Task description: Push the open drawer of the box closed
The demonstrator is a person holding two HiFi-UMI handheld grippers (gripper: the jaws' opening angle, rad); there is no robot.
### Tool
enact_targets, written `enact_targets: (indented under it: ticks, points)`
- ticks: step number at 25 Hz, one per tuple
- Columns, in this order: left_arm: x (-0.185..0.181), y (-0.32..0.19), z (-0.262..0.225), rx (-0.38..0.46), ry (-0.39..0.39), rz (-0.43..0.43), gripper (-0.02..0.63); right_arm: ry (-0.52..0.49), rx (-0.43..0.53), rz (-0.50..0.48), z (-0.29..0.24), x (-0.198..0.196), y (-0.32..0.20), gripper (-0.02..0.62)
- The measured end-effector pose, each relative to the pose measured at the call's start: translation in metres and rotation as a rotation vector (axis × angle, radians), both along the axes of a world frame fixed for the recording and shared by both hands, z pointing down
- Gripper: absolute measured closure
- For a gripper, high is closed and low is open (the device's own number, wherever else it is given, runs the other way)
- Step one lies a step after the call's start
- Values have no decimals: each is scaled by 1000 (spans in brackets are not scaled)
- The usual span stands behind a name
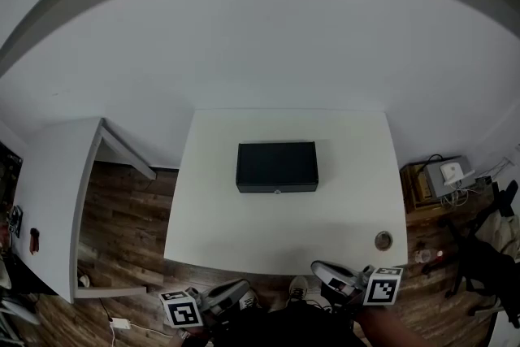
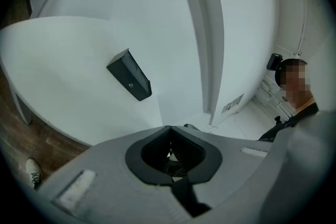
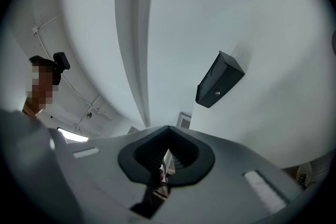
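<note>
A black box [image 1: 276, 166] lies in the middle of the white table [image 1: 244, 232]. Its front face carries a small knob [image 1: 277, 192], and no drawer stands out from it that I can see. The box also shows in the left gripper view [image 2: 129, 75] and the right gripper view [image 3: 219, 79], far ahead of both sets of jaws. My left gripper [image 1: 246, 286] and right gripper [image 1: 318, 266] hang off the table's near edge, well short of the box. Both are shut with nothing between the jaws, as seen at the left gripper [image 2: 168, 128] and the right gripper [image 3: 168, 128].
A small round object [image 1: 383, 240] sits at the table's near right corner. A second white desk [image 1: 57, 199] stands at the left. At the right a low shelf holds a device [image 1: 445, 173] with cables. A white adapter [image 1: 120, 323] lies on the wooden floor.
</note>
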State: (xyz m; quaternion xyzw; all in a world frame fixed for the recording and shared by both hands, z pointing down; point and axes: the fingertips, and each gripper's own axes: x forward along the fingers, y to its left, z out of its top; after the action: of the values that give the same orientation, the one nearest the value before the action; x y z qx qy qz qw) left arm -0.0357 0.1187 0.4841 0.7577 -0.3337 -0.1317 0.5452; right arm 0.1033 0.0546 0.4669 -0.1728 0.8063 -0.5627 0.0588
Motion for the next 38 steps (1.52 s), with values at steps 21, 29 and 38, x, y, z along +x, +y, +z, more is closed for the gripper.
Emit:
enact_targets:
  ticks: [21, 29, 38]
  points:
    - [-33, -8, -16, 54, 21, 86, 606, 25, 70, 131, -24, -33, 50, 592]
    - [-33, -6, -12, 28, 52, 87, 606, 32, 78, 147, -25, -33, 48, 592]
    - [-33, -7, -8, 5, 73, 74, 606, 41, 84, 155, -27, -33, 47, 592]
